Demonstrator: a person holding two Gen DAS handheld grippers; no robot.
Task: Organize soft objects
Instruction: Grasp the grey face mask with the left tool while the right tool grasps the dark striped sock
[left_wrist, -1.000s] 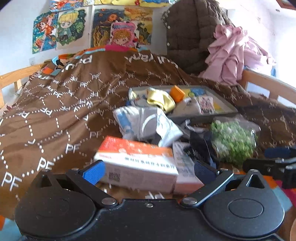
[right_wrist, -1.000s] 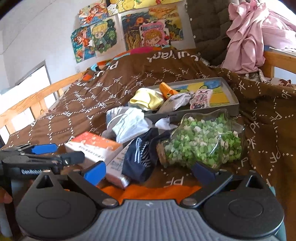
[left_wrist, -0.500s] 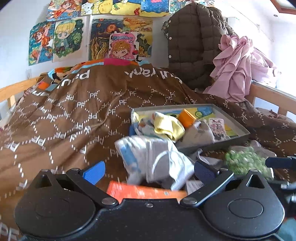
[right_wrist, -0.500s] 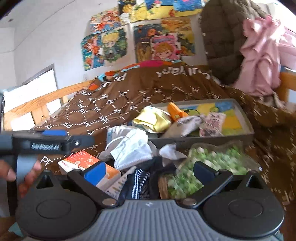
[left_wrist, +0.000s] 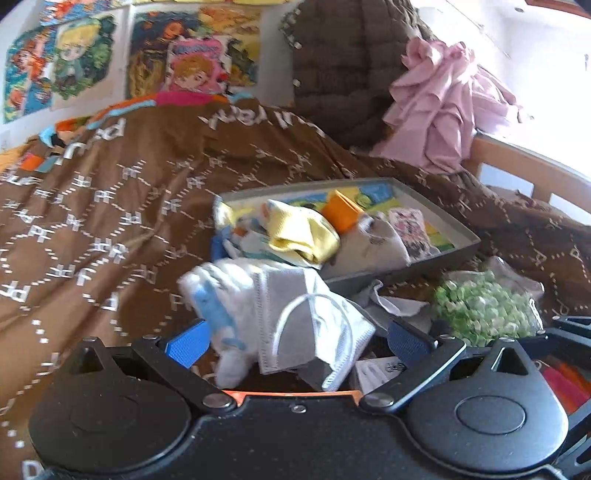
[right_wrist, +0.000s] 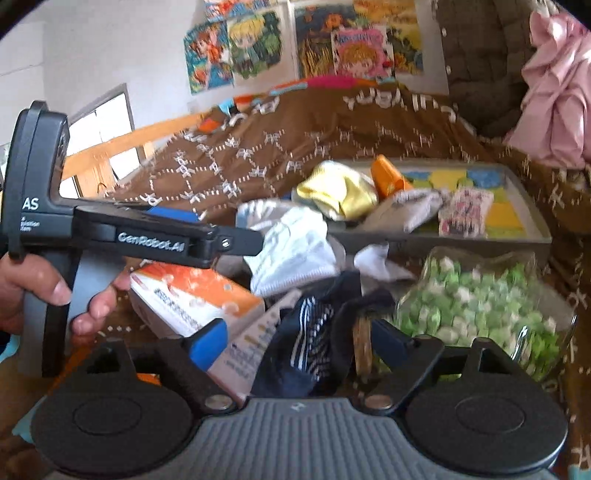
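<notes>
Two tongs: both in view, each held by a person over a bed covered with a brown blanket.
Left tongs: blue-padded fingers spread wide, nothing clamped; a white and grey face mask lies between the fingers, and I cannot tell whether either pad touches it.
Right tongs: fingers also spread wide, astride a dark navy sock with white stripes; no grip on it can be made out.
Hand: at the left edge of the right wrist view, wrapped around the handle of the left tongs, which reach across above an orange and white carton.
Grey tray: lies on the blanket beyond the mask, its base printed in yellow, blue and green.
In the tray: a yellow cloth, an orange item, a grey-white sock and a small pink printed packet.
Clear bag of green and white pieces: on the blanket in front of the tray, just right of the navy sock.
White cloth: bunched between the carton and the tray's near wall.
Second box: pale, printed, beside the carton, partly under the navy sock.
Background: cartoon posters on the wall, a brown quilted coat and a pink garment hanging by the wooden bed rail.
</notes>
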